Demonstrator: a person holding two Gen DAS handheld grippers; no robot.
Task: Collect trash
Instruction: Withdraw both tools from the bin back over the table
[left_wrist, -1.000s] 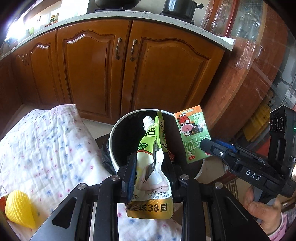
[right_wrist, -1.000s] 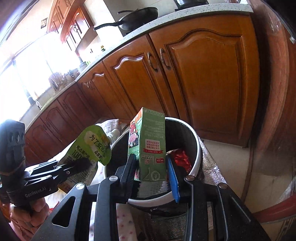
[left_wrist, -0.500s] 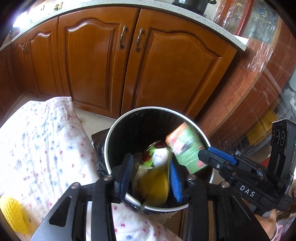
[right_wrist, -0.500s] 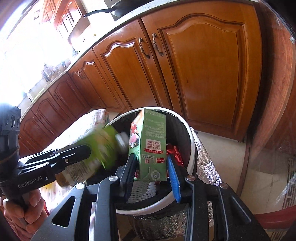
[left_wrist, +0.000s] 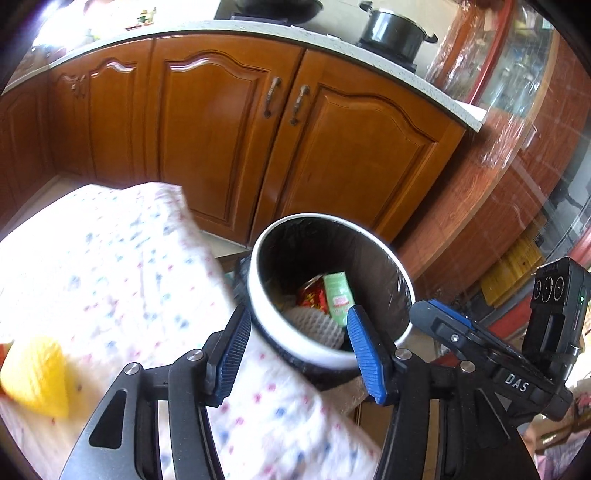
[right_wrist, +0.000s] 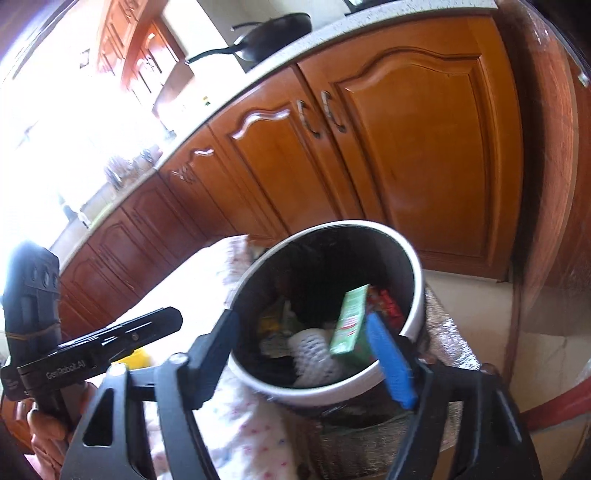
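**Both grippers empty over the trash bin**

Kitchen cabinets of reddish-brown wood (left_wrist: 229, 147) fill the background, but the landmark is the round trash bin (left_wrist: 317, 352), white-rimmed with a black liner, standing on the floor in front of them.

Nearest the camera, on this side of the bin, the left gripper (left_wrist: 295, 343) hangs with its blue-padded jaws opening; the bin's near rim shows in the gap between them, and nothing is held. The right gripper (right_wrist: 306, 350) is likewise poised at the bin's near edge, jaws opening wide and holding nothing. In the left wrist view it reaches in from the bin's right side (left_wrist: 491, 354). The green milk carton (right_wrist: 351, 325) shows just beside the right gripper's blue pad but lies loose inside the bin, tilted.

Inside the bin, beside the carton, sit a white foam fruit net (right_wrist: 314, 352), a red wrapper (left_wrist: 314, 297) and some yellowish packaging (right_wrist: 271, 323) that is too blurred to name.

Left of the bin, touching its side, is a surface covered with a white floral cloth (left_wrist: 122, 266). A yellow foam net (left_wrist: 37, 380) lies on it, well apart from the bin.

Beyond the bin, on the speckled countertop (left_wrist: 258, 33) above the cabinets, stand a black pot (left_wrist: 391, 27) and a black frying pan (right_wrist: 273, 33).
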